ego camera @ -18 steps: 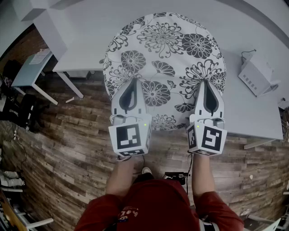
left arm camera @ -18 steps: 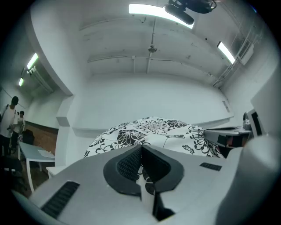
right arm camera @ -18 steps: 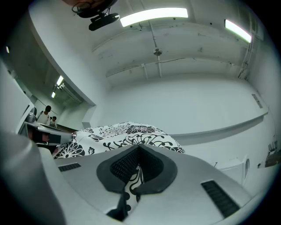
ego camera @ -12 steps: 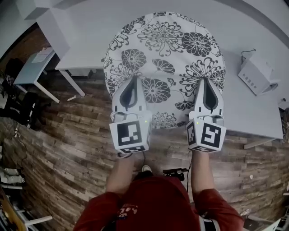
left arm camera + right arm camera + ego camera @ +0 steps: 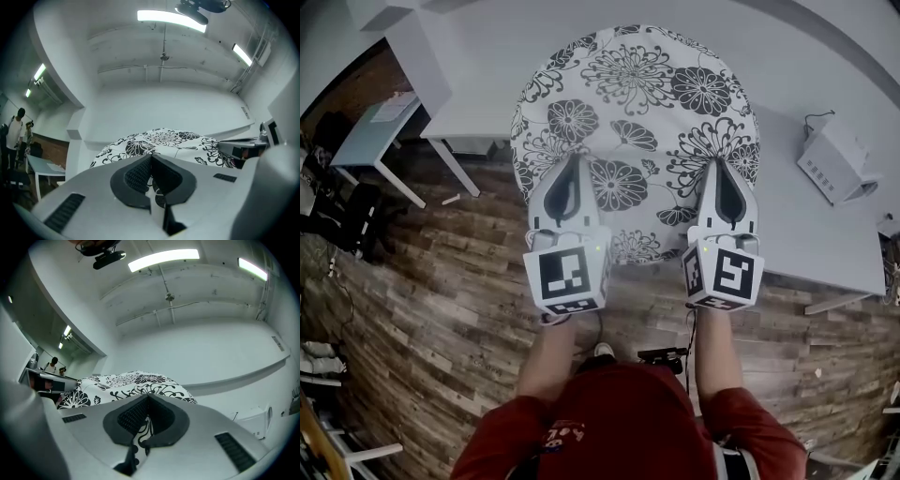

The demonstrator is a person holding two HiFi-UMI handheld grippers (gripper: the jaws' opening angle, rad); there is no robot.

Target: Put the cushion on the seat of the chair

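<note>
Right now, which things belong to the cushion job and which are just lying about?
Job: cushion, gripped at its near edge by left gripper and right gripper; no chair in view.
Lying about: white table, white box, small side table.

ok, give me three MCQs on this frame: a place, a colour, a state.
1. The white box sits: A on the floor; B on the table, right of the cushion; C on the cushion.
2. Cushion print: A red stripes; B plain blue; C black flowers on white.
3. The left gripper and right gripper: A both shut on the cushion; B both open; C only left shut.
B, head view shows it on the tabletop; C, visible in every view; A, fabric is pinched between each pair of fingers.
</note>
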